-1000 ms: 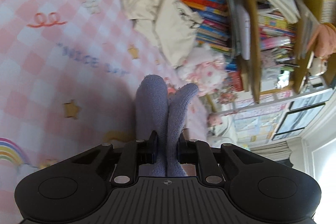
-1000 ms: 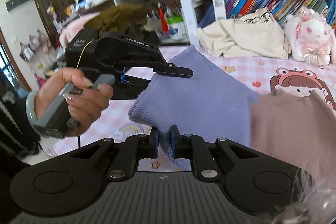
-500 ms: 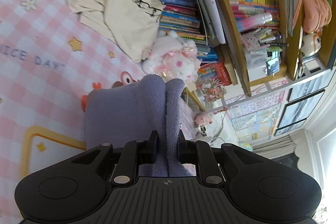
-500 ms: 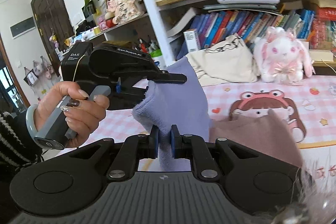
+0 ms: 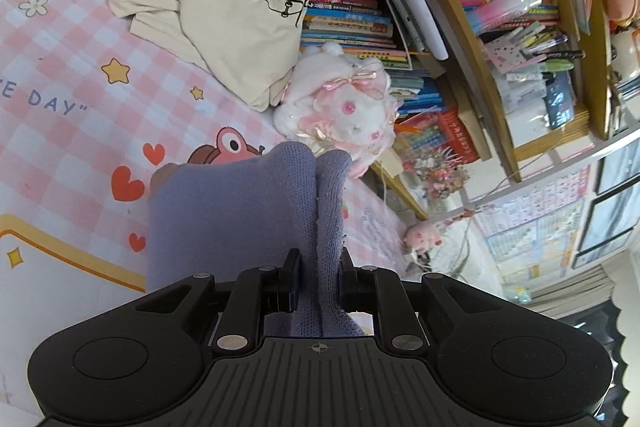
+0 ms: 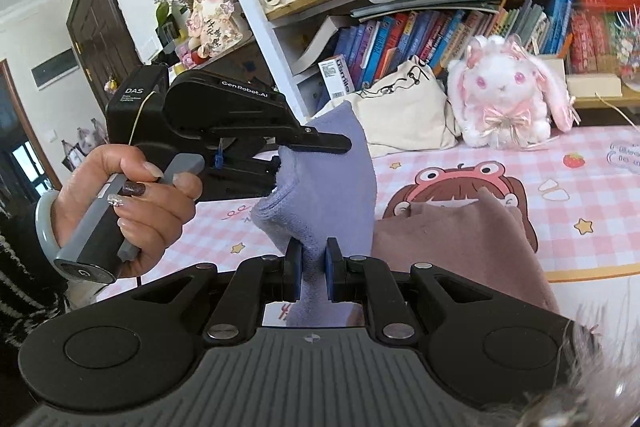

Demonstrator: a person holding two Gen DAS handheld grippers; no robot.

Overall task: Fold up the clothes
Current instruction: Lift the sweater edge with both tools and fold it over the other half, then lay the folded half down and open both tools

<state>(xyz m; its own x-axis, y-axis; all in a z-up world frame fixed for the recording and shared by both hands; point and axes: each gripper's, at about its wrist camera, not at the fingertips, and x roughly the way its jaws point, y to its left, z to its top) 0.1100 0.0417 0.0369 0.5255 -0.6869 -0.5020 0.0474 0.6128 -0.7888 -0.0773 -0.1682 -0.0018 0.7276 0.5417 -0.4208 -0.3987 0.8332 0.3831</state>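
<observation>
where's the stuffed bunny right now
The plush bunny sits at the back of the pink checked mat, against the bookshelf, just right of the cream cloth bag in the right wrist view.

Printed in white on the black body of the left gripper [image 6: 316, 143]: "GenRobot.AI", with "DAS" on the camera block [image 6: 136, 95] behind. Lettered in blue across the pink checked mat [image 5: 60, 75]: "E DAY". Marked on a white box [image 6: 338, 77] among shelved books: "tianlie", uncertainly read.
</observation>
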